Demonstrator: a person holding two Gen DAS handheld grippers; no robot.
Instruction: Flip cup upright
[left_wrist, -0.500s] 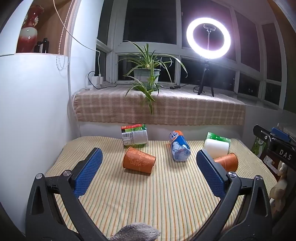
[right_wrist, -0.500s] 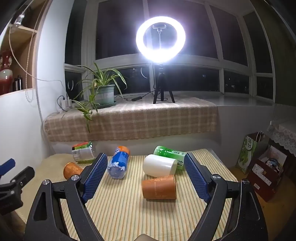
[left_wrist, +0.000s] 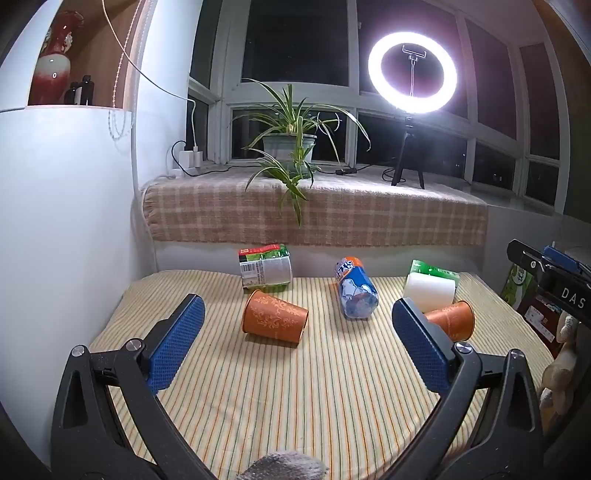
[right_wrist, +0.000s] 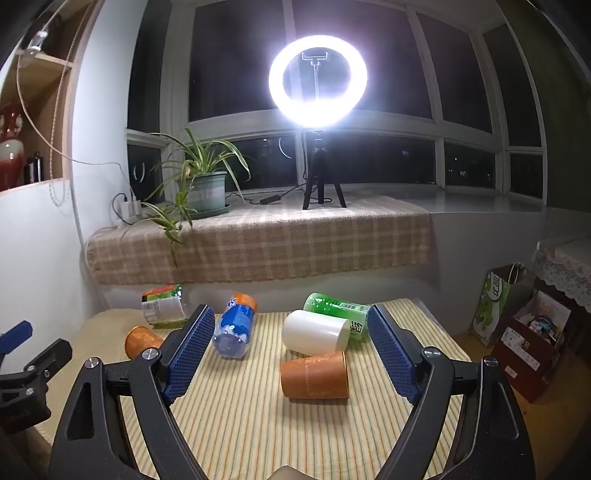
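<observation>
Two orange paper cups lie on their sides on the striped table. The patterned left cup (left_wrist: 274, 321) lies ahead of my left gripper (left_wrist: 295, 314), which is open and empty; it also shows in the right wrist view (right_wrist: 142, 341). The right orange cup (right_wrist: 314, 374) lies between and just beyond the fingers of my right gripper (right_wrist: 291, 325), which is open and empty; it also shows in the left wrist view (left_wrist: 452, 319). A white cup (right_wrist: 316, 335) lies on its side behind it.
A blue Fanta bottle (right_wrist: 235, 330), a green bottle (right_wrist: 338, 308) and a labelled bottle (left_wrist: 265, 270) lie at the back of the table (left_wrist: 295, 398). A checked sill with a plant (left_wrist: 290, 147) and ring light (left_wrist: 412, 72) rises behind. Bags (right_wrist: 517, 325) stand right.
</observation>
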